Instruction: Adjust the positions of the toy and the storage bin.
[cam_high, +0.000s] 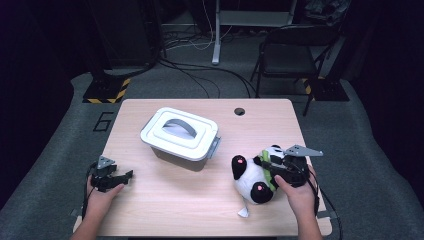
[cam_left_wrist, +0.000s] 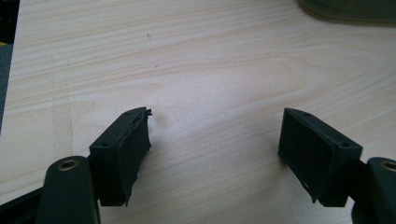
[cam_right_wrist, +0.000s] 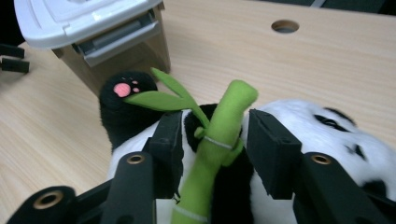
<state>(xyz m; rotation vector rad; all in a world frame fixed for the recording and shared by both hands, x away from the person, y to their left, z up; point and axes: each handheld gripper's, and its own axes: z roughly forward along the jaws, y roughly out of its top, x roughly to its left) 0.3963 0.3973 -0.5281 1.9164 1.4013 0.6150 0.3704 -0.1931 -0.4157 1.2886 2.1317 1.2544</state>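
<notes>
A black-and-white panda plush (cam_high: 252, 175) lies on its back at the right front of the wooden table (cam_high: 200, 210), with pink paw pads and a green bamboo stalk (cam_right_wrist: 229, 112) on its belly. My right gripper (cam_high: 272, 167) reaches in over the plush from the right. In the right gripper view its jaws stand on either side of the stalk, a small gap on each side, so the gripper (cam_right_wrist: 217, 123) is open. My left gripper (cam_high: 125, 176) rests at the table's left front, and in the left gripper view it (cam_left_wrist: 215, 135) is open over bare wood.
A white lidded storage box (cam_high: 180, 132) with a grey handle and side latch stands at the table's middle, behind and left of the plush. A cable hole (cam_high: 239, 111) sits near the far edge. A folding chair (cam_high: 295, 50) stands on the floor beyond the table.
</notes>
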